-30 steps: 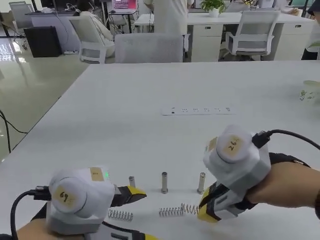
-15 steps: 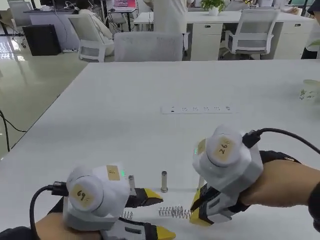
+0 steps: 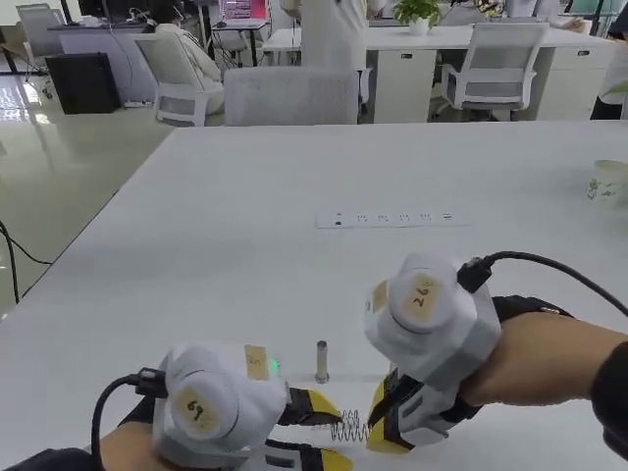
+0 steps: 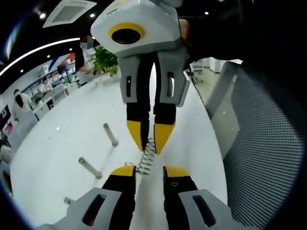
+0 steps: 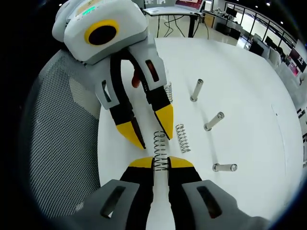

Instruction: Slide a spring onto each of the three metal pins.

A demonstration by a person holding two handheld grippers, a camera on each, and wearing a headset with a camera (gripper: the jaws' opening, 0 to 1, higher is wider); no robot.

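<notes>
Both grippers have closed in on each other over the last second: left one slid right, right one came left with the spring, and the two outer pins seen before are now hidden behind the gripper bodies in the head view. Right gripper [image 5: 161, 163] has its jaws clamped on the near end of the spring [image 5: 159, 143], coils pinched between the yellow tips; the left gripper view shows the same, tips close together on the spring's far end. Left gripper [image 4: 149, 171] has its jaws apart, the spring's free end sitting in the gap between the tips; cannot tell if a tip touches it. The spring bridges the two grippers, which face each other nose to nose. Cannot tell if it is lifted off the table [image 3: 294, 196] or resting on it. Second spring [image 5: 182, 137] lies on the table just beside the held one, on the pin side. Third spring [image 5: 168, 91] lies farther off, partly hidden behind a left jaw. Three pins [image 5: 213, 121] stand upright in a row, all bare, near the springs but apart from them. In the head view one pin [image 3: 321, 361] shows between the two gripper bodies. Power strip [image 3: 388, 216] lies farther back on the table.
</notes>
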